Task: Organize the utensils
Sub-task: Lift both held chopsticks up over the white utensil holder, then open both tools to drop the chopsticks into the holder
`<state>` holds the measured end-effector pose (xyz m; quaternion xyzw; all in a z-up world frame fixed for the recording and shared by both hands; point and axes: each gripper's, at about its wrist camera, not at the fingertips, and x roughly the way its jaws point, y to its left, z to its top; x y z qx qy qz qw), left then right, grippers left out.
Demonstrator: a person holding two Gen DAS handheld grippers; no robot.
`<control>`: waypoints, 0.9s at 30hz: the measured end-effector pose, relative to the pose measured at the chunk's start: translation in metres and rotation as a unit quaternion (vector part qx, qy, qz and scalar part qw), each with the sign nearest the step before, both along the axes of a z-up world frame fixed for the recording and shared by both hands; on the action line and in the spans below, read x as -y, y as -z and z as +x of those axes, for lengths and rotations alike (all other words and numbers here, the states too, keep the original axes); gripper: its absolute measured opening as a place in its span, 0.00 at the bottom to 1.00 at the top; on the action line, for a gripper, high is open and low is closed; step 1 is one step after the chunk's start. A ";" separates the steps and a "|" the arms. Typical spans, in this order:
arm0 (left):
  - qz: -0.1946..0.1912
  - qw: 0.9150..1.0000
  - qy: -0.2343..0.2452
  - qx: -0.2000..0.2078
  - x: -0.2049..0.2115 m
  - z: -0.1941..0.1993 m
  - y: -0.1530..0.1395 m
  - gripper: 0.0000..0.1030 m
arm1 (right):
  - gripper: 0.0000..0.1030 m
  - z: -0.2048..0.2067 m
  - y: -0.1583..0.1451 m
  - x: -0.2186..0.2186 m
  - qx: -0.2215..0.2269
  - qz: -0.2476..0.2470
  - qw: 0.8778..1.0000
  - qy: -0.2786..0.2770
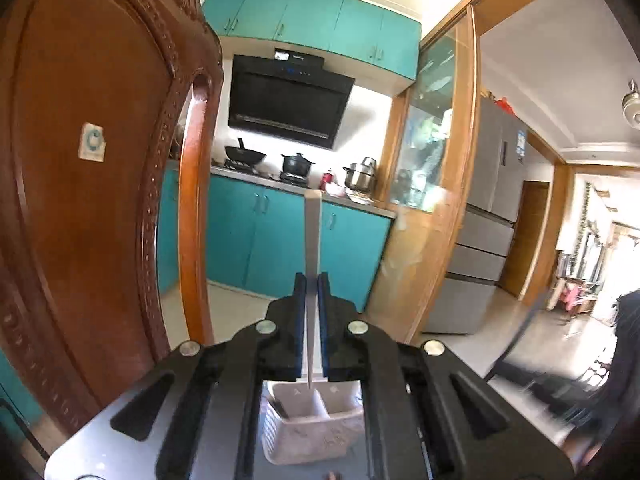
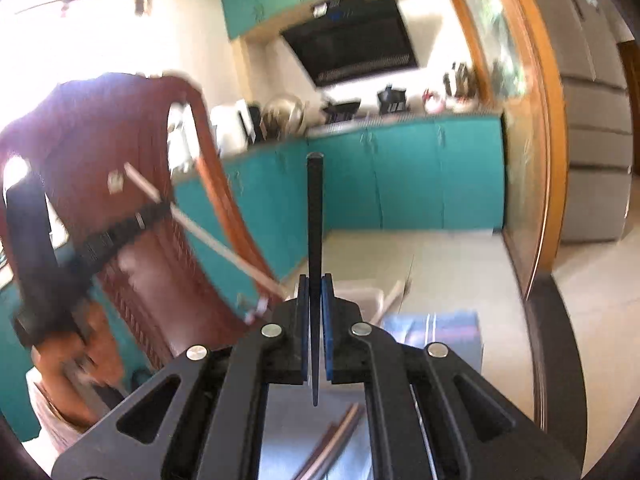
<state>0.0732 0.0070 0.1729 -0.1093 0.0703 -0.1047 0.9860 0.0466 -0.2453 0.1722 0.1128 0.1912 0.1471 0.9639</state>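
The left gripper (image 1: 312, 284) has its jaws clamped on 1 pale chopstick (image 1: 312, 232), held upright above the white utensil caddy (image 1: 312, 432), probably so it can drop tip-first into a compartment. The right gripper (image 2: 315, 288) is likewise clamped on 1 black chopstick (image 2: 315, 216), with more chopsticks (image 2: 336, 440) lying below on the desk. Beyond stand a carved wooden chair (image 1: 92, 160) and teal cabinets (image 1: 280, 232).

right gripper (image 2: 315, 300) | fingers clamp black chopstick (image 2: 315, 216) | chair (image 2: 132, 160) left
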 end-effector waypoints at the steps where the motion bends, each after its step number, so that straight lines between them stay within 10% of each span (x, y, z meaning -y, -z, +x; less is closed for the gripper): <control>1: 0.003 1.000 -0.003 -0.008 0.001 0.015 0.011 0.07 | 0.06 0.002 -0.005 0.003 0.010 0.005 1.000 0.008; 7: 0.026 0.996 -0.004 -0.087 0.006 0.062 0.060 0.07 | 0.06 0.023 0.006 0.000 0.083 0.036 0.994 0.066; 20: 0.032 0.992 0.018 -0.123 0.007 0.063 0.089 0.16 | 0.07 0.083 0.085 -0.025 -0.008 -0.011 0.996 0.089; 27: 0.028 0.995 0.018 -0.094 -0.010 0.023 0.091 0.22 | 0.35 0.038 0.072 -0.007 0.018 0.016 0.995 0.096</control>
